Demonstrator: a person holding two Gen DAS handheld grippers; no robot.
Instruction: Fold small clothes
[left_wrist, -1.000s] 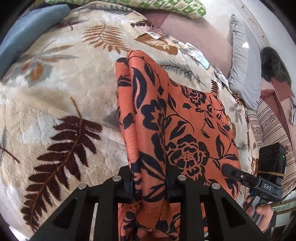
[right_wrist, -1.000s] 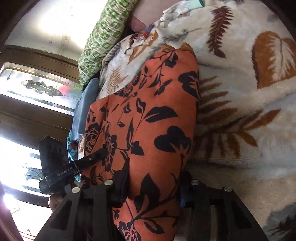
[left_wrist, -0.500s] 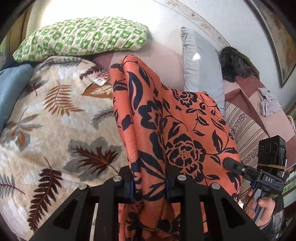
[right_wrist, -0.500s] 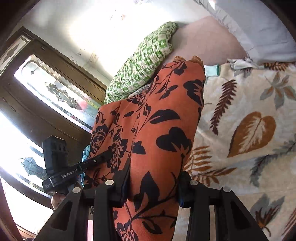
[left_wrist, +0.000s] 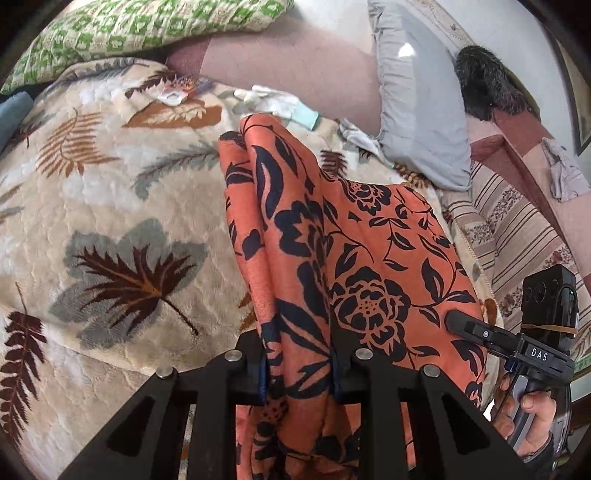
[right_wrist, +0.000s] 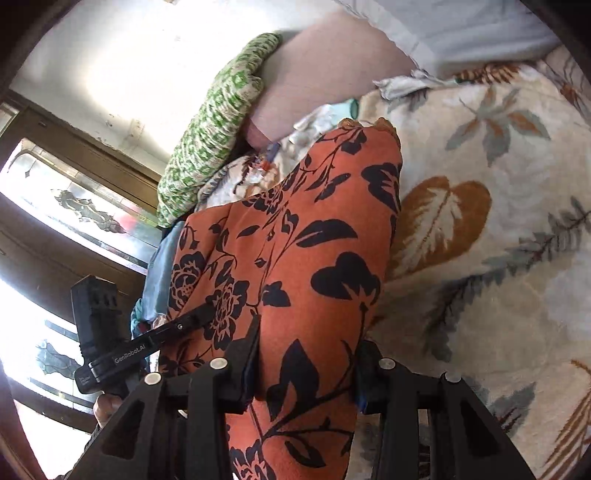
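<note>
An orange cloth with a black flower print (left_wrist: 354, 258) hangs between both grippers above the leaf-patterned blanket (left_wrist: 122, 229). My left gripper (left_wrist: 299, 362) is shut on one edge of it. My right gripper (right_wrist: 306, 369) is shut on the other edge; the cloth (right_wrist: 306, 236) runs forward from its fingers. The right gripper also shows in the left wrist view (left_wrist: 517, 347), and the left gripper in the right wrist view (right_wrist: 147, 343). The cloth's far end hangs down toward the blanket (right_wrist: 498, 258).
A green patterned pillow (left_wrist: 147, 26) and a grey pillow (left_wrist: 421, 110) lie at the head of the bed. Small wrappers and rags (left_wrist: 273, 103) lie on the blanket beyond the cloth. A striped cover (left_wrist: 517, 229) is at right. A door with glass panes (right_wrist: 55, 206) stands left.
Both grippers tipped up and then back down with the cloth held. The cloth's far end has come lower, toward the blanket, further up the bed than a second ago.
</note>
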